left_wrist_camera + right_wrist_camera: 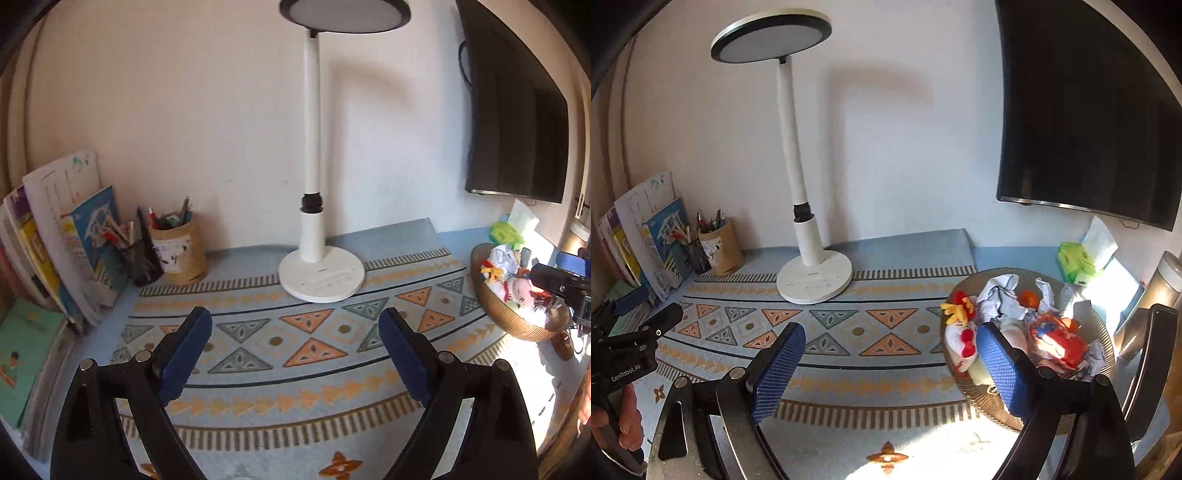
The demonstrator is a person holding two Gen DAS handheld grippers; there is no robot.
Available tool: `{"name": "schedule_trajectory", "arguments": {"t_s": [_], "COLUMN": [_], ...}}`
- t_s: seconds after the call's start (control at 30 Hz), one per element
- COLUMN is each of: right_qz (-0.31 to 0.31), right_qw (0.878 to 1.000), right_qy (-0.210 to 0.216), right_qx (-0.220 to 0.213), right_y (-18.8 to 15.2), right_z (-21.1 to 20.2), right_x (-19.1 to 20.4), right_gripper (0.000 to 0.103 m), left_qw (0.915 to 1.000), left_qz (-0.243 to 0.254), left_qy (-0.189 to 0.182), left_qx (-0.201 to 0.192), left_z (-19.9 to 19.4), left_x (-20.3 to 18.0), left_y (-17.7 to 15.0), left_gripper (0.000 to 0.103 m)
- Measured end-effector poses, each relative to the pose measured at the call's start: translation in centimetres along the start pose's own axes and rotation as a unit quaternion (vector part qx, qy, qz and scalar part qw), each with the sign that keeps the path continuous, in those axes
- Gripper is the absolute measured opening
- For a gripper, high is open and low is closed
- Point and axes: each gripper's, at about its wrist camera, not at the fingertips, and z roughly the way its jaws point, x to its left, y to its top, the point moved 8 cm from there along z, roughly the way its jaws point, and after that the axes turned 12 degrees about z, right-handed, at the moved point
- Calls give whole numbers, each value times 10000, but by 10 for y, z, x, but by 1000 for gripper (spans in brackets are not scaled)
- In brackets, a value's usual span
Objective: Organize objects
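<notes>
My left gripper (295,325) hangs open over the patterned mat (314,384), nothing between its blue pads. The right gripper (892,341) is open too and holds nothing; its right finger overlaps the woven basket (1108,339) on the desk's right side. That basket holds a white plush toy with red and yellow trim (956,332), crumpled paper (1001,299), an orange fruit (1028,298) and a red packet (1056,339). In the left wrist view the basket (495,306) sits at the right edge, with the right gripper (561,280) over it. The left gripper (635,306) shows at the left of the right wrist view, a hand on its handle.
A white desk lamp (321,275) stands at the back centre. Books (70,236) lean against the wall at left beside two pen cups (181,251). A dark monitor (1086,110) hangs at upper right. A green tissue pack (1076,262) and a chair back (1156,369) are at right.
</notes>
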Motion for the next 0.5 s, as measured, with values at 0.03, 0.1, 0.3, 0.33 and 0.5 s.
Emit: {"name": "schedule_trajectory", "arguments": {"t_s": [0.03,0.1,0.3,0.33,0.5], "right_qz": [17,74,35,56,34], "right_qw": [9999,9990,9976,9973,9942], "right_qy": [89,255,143,125,-95], "right_qx": [116,349,677,724,1067], "right_y": [-7,-22,-58,-63,-89], "right_z": [9,28,84,93,135], "right_x": [13,35,74,76,69], "right_gripper": [93,93,93,93,93], "left_qw": [9999,9991,9967,9962,9942], "left_qz": [-44,-156,-485,-496,-548], "left_qy": [116,296,337,320,123], "left_qx": [119,273,549,634,917], "left_z": [1,2,22,28,61], "left_x": [15,40,70,70,55], "left_y": [-11,-29,-73,-80,-104], "left_gripper": [92,92,92,92,92]}}
